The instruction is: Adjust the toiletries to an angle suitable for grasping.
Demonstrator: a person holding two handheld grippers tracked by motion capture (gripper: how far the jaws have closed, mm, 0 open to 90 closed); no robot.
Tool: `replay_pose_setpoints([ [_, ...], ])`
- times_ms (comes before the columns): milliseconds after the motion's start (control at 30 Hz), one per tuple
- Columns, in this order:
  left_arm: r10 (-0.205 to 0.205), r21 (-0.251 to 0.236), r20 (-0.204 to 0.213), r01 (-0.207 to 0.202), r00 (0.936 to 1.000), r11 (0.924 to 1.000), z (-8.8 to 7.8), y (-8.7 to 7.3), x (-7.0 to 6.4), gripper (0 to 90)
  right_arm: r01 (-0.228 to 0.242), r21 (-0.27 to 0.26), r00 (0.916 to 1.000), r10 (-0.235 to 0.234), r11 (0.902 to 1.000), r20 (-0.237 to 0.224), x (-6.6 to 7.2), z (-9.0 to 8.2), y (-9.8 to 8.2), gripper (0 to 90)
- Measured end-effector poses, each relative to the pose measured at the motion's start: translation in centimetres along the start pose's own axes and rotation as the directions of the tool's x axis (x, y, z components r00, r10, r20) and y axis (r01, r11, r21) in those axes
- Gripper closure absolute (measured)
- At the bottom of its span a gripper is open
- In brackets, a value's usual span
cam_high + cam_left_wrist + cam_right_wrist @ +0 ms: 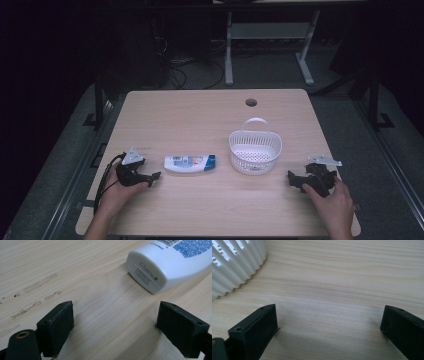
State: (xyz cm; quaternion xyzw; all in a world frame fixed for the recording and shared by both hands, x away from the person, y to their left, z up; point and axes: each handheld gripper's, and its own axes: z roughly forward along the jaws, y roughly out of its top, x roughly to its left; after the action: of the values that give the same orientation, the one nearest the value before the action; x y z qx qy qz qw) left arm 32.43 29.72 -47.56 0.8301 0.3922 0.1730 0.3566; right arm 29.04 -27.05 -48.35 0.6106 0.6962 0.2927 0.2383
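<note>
A white bottle (pixel 189 163) with a blue and white label lies on its side on the wooden table (pixel 200 120), left of centre. To its right stands a white slatted basket (pixel 255 152) with an upright handle. My left gripper (pixel 152 177) rests on the table just left of the bottle, open, with nothing between its jaws. In the left gripper view the bottle's base (pixel 147 275) lies ahead and to the right of my left gripper (pixel 115 325). My right gripper (pixel 292 179) rests open near the table's right front, right of the basket. The basket wall (pixel 234 265) shows at upper left of my right gripper (pixel 329 327).
A round cable hole (pixel 251 102) sits near the table's far edge. Behind the table stand a desk frame's legs (pixel 229 55) and cables on a dark floor. Bare wood lies between both grippers along the front.
</note>
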Motion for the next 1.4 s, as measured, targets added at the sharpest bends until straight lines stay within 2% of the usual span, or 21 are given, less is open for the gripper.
replay_pose_setpoints([
  [233,0.000,-0.002,-0.002,0.000,1.0000,1.0000,0.0,0.0,0.1,14.9,0.000,0.000,1.0000,0.000,1.0000,0.000,0.0,0.0,0.0,0.4],
  [300,-0.007,0.011,-0.008,0.007,0.9999,0.9999,-0.2,0.0,0.2,15.0,0.000,0.000,1.0000,0.000,1.0000,0.000,0.0,0.0,0.0,0.4],
  [400,0.000,0.016,-0.013,0.000,0.9999,0.9999,-0.4,0.0,0.5,20.3,0.000,0.000,1.0000,0.000,1.0000,0.000,0.0,0.0,0.0,0.4],
  [567,0.002,0.019,-0.013,-0.002,0.9999,0.9998,-0.6,0.0,0.7,21.0,0.000,0.000,1.0000,0.000,1.0000,0.000,0.0,0.0,0.0,0.4],
  [867,0.000,0.022,0.042,-0.001,0.9991,0.9998,-0.9,0.9,0.6,21.3,0.000,0.000,1.0000,0.000,1.0000,0.000,0.0,0.0,0.0,0.4],
  [1300,0.019,-0.006,0.079,-0.019,0.9967,0.9998,-1.5,3.0,0.3,24.0,0.002,0.000,1.0000,-0.002,1.0000,-0.001,0.0,0.0,0.0,0.4],
  [1400,0.014,-0.017,0.081,-0.013,0.9966,0.9998,-1.6,3.5,0.3,29.5,0.002,0.000,1.0000,-0.002,1.0000,-0.001,0.0,0.0,0.0,0.4],
])
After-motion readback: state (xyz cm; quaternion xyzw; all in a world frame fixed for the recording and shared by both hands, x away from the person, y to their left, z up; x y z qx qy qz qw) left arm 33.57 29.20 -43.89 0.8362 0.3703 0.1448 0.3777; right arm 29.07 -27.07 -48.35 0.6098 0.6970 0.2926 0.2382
